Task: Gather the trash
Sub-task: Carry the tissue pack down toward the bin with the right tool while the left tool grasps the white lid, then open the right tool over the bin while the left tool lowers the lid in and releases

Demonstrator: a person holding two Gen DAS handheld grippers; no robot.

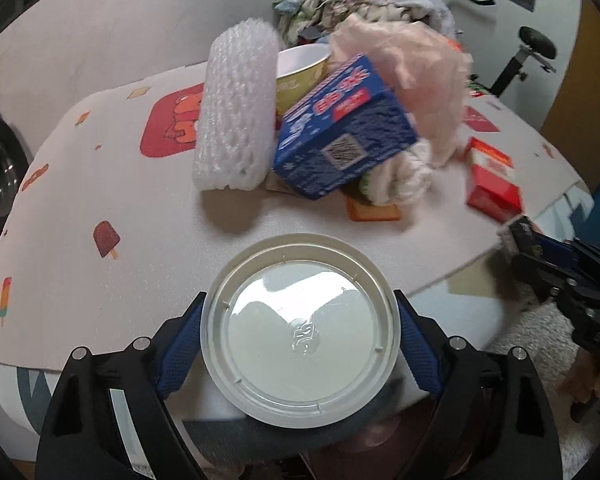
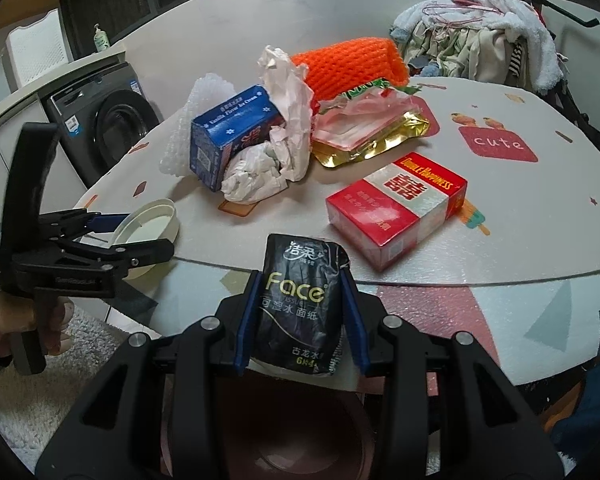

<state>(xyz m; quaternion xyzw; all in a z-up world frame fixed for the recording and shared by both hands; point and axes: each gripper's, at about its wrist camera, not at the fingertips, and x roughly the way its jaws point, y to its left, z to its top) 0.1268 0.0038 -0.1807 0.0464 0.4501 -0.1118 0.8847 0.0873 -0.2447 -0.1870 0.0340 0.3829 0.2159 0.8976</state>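
Observation:
My left gripper [image 1: 299, 330] is shut on a round clear plastic lid [image 1: 300, 330], held at the table's near edge; it also shows in the right wrist view [image 2: 150, 226]. My right gripper [image 2: 300, 312] is shut on a black "Face" tissue pack [image 2: 298, 304], held just off the table edge above a dark pink bin [image 2: 260, 432]. On the table lie a blue carton [image 1: 340, 140], white foam net [image 1: 236, 108], crumpled pink-white paper [image 2: 276, 136], a red cigarette box [image 2: 396, 210], a gold pouch [image 2: 372, 136] and orange foam net [image 2: 352, 66].
A paper cup [image 1: 300, 76] stands behind the blue carton. A pile of laundry [image 2: 488, 28] sits behind the table. A washing machine [image 2: 104, 120] stands to the left. The table [image 2: 540, 220] has a patterned cover. A fluffy rug [image 1: 540, 340] lies on the floor.

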